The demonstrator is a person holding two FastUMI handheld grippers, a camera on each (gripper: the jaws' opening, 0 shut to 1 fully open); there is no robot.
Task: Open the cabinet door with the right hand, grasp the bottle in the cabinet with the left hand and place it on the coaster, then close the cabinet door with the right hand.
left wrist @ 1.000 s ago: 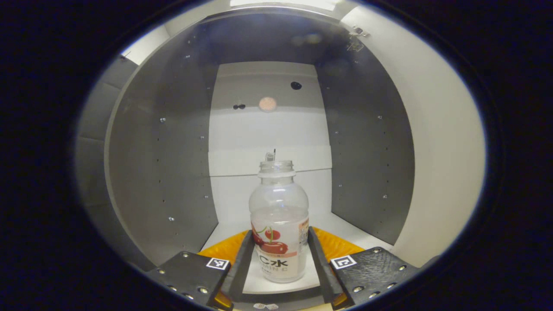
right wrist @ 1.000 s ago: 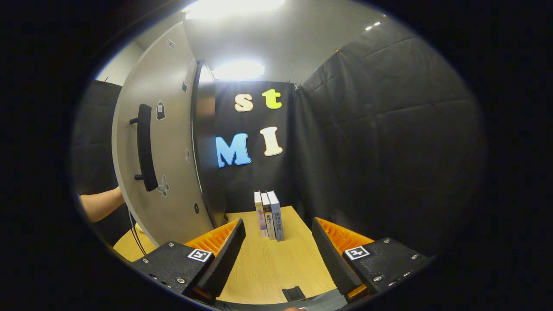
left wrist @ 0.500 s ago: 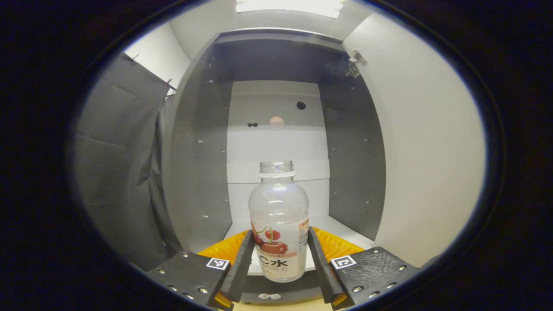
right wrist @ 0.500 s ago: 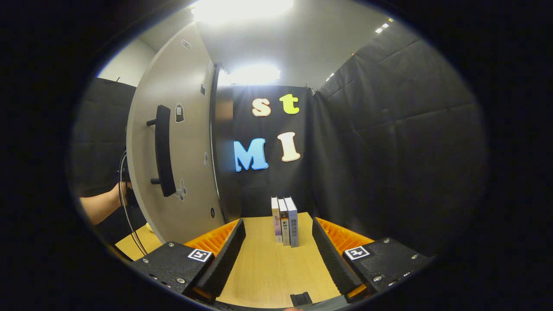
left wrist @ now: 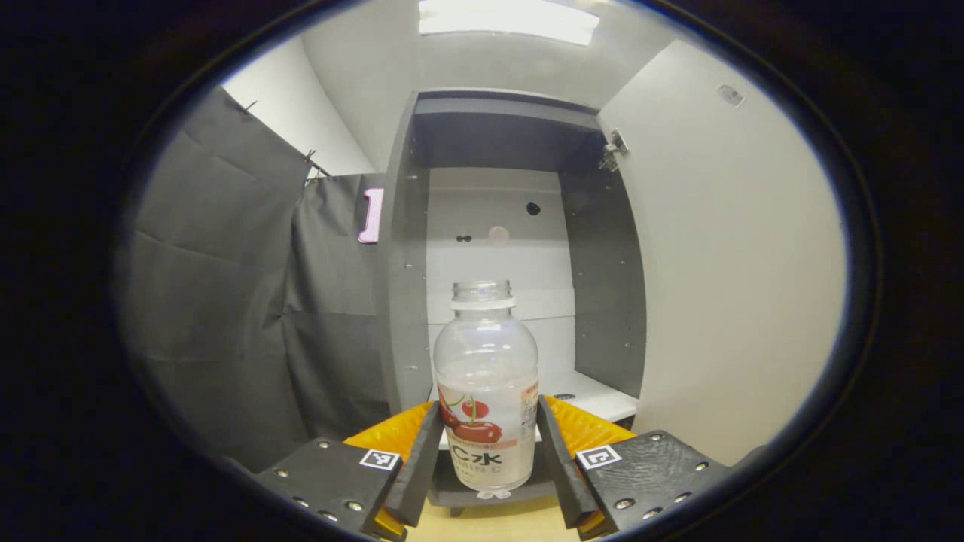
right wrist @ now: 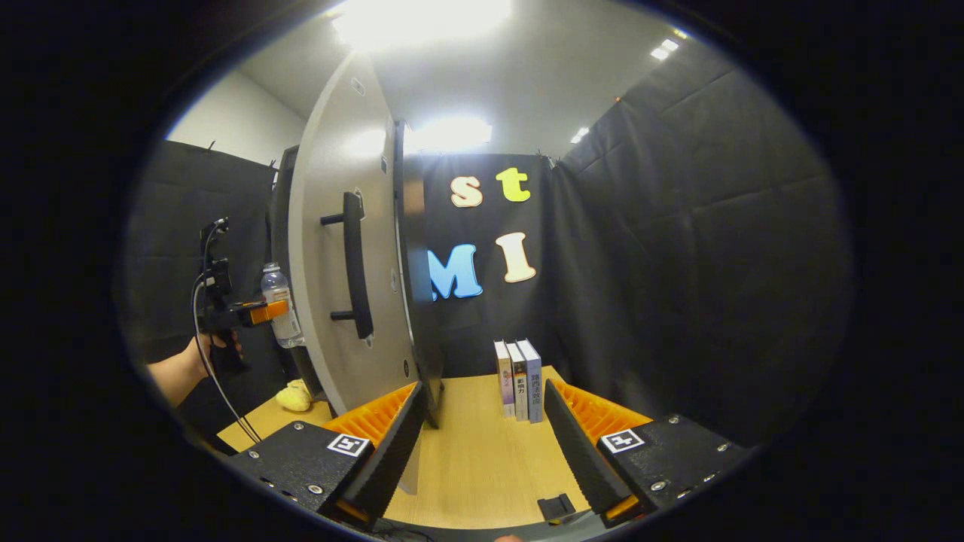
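1. The clear plastic bottle with a cherry-printed label (left wrist: 486, 391) stands upright, long axis vertical, its open threaded mouth pointing up; it is held in the air in front of the open cabinet, partly filled with clear liquid.
2. The left gripper (left wrist: 486, 467) pinches the bottle at its label, one ribbed finger pressed on each side.
3. Behind it, the tall dark grey cabinet (left wrist: 602, 301) has a white back panel with small holes, peg-holed side walls and a smooth white floor.
4. To the right, the flat pale cabinet door (left wrist: 738, 286) stands swung wide open on a metal hinge.
5. The right gripper view shows the door's outer face (right wrist: 331, 248) with a long vertical black bar handle (right wrist: 354, 275), and, far left, the bottle (right wrist: 279, 305) held upright in the other gripper, a hand (right wrist: 207, 354) beneath it.
6. The right gripper (right wrist: 482, 452) is spread, holding nothing, above the light wooden table (right wrist: 474, 459).
7. Three upright books (right wrist: 518, 379) stand at the far edge; a yellow soft thing (right wrist: 295, 395) lies left.
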